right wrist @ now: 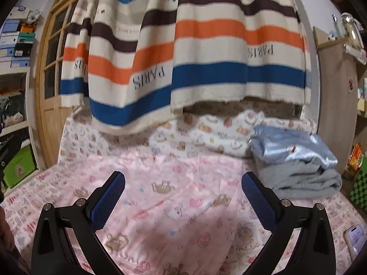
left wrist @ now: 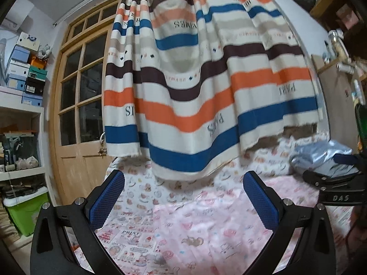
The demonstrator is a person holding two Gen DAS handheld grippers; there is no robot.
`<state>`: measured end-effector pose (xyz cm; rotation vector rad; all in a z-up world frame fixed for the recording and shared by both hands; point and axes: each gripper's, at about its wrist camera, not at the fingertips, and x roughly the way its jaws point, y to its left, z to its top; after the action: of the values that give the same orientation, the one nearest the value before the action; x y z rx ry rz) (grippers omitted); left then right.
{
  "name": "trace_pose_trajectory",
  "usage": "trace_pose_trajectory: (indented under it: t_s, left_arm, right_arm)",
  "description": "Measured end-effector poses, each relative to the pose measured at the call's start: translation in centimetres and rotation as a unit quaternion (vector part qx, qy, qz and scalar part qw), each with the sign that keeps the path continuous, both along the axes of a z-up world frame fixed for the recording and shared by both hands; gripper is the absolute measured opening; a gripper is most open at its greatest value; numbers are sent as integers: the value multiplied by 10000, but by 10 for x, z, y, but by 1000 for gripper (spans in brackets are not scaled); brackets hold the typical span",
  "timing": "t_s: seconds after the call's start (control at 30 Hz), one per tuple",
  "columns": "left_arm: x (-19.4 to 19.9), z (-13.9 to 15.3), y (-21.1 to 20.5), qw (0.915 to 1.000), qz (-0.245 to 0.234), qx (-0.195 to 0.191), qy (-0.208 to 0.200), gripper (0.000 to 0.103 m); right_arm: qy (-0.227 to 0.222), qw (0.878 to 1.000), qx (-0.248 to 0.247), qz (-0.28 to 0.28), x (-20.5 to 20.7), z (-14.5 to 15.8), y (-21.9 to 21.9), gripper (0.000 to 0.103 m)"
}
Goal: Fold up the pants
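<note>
At the far left, a shelf with boxes (left wrist: 23, 68) and a green bin (left wrist: 25, 213) are seen, then a wooden door (left wrist: 75, 91). A striped curtain (left wrist: 195, 80) hangs over the head of the bed.

The left gripper (left wrist: 183, 183) is held above the printed bed sheet (left wrist: 128, 240). Its jaws are spread wide and nothing is held between them. The pants (right wrist: 174, 217) are laid flat on the bed and are not yet folded. From the left gripper they lie ahead and to the right, so that only sheet is found under its left finger.

The right gripper (right wrist: 183, 181) is also released and empty, and the pants are spread directly under and in front of it. The right hand is therefore judged to be the nearer one. The long axis of the pants seems to run away from this gripper, toward the curtain, with one straight edge passing near its right finger. This is said with some doubt, because the picture is blurred and pants and sheet carry similar prints.

The cloth is pink, smooth and a little shiny, with small cartoon figures and soft wrinkles. It is expected to be slippery when pinched.

Further right, a folded blue blanket (right wrist: 296, 158) is placed just beside the pants, and a phone (right wrist: 355, 238) lies at the edge.
</note>
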<state>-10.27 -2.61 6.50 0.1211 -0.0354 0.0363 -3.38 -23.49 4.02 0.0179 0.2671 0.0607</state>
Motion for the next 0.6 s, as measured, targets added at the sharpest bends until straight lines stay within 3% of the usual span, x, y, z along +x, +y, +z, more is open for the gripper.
trace_pose_trajectory:
  t_s: [0.3, 0.43, 0.6]
  left_arm:
    - [-9, 21, 4, 9998, 18, 12, -216, 103]
    - [-9, 27, 17, 9988, 278, -354, -185, 103]
    - [-1, 34, 31, 9985, 197, -500, -99, 103]
  right_arm:
    - [-287, 9996, 68, -46, -17, 27, -1, 102]
    - [-696, 9953, 97, -673, -30, 23, 2, 102]
    - [-706, 9970, 148, -284, -32, 33, 6, 102]
